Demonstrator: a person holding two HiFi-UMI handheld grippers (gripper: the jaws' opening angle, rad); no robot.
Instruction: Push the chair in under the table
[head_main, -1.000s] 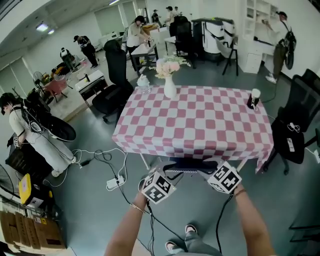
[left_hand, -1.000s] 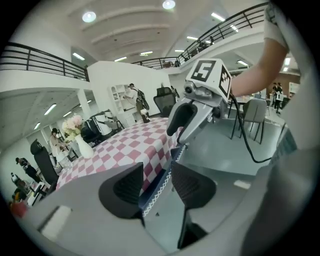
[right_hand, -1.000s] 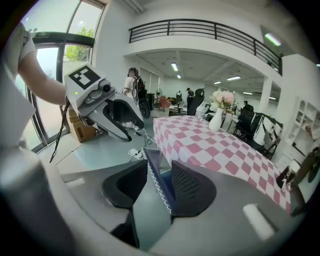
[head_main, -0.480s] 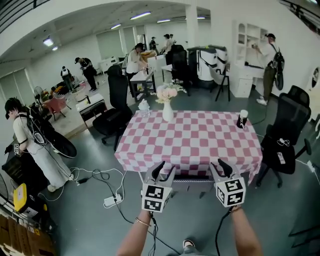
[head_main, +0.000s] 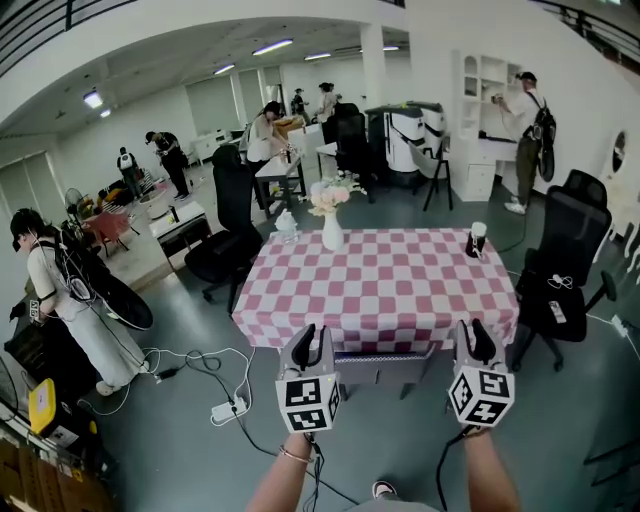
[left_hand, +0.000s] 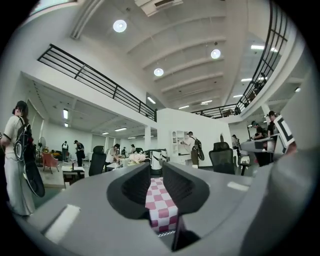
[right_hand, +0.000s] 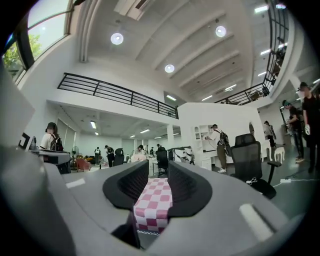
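- The chair (head_main: 385, 366) stood tucked beneath the near edge of the tabletop (head_main: 380, 290). Only a dark strip of it showed below the hem of the pink-and-white checked cloth.
- In the head view the chair sat between the two grippers and just beyond them, and neither gripper touched it.
- The left gripper (head_main: 316, 340) hung to the left of the chair, near the cloth's hem, aimed level at the tabletop.
- Its fingers (left_hand: 135, 182) had just been closing. They stood apart with a narrow gap, and nothing was between them except the distant checked cloth seen through the slot.
- The right gripper (head_main: 475, 340) hung to the right of the chair, well apart from the left one and also aimed level.
- Its fingers (right_hand: 187, 185) had just been closing a little. They stood apart with a wider gap and held nothing.
- A white vase (head_main: 332, 232) of flowers stood at the far left of the tabletop, and a cup (head_main: 477, 240) stood at the far right corner.
- A black office chair (head_main: 565, 262) stood just beside the right end of the tabletop.
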